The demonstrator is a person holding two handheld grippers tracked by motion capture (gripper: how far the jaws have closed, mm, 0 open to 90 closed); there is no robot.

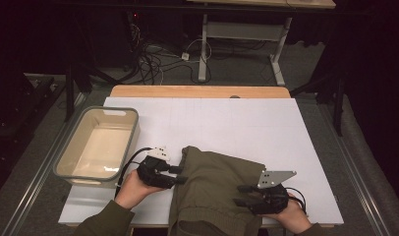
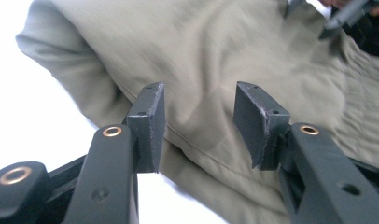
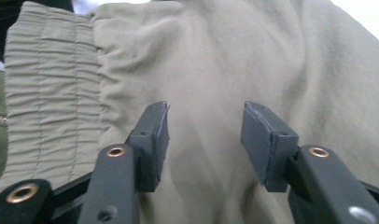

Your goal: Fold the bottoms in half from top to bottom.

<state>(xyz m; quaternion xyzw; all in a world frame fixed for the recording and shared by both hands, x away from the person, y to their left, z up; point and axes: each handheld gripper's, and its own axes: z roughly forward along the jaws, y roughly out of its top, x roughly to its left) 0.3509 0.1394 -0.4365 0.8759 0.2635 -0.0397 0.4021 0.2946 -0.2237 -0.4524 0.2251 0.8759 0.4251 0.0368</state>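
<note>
Folding's going fine: the olive garment is lying right under both grippers, left gripper and right gripper both spread, pinching nothing. Smoothing wrinkles before regrabbing probably helps.

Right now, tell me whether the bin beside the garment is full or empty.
Empty: the high view shows the bin with a bare pale floor inside, while the olive garment lies outside it on the white table.
</note>
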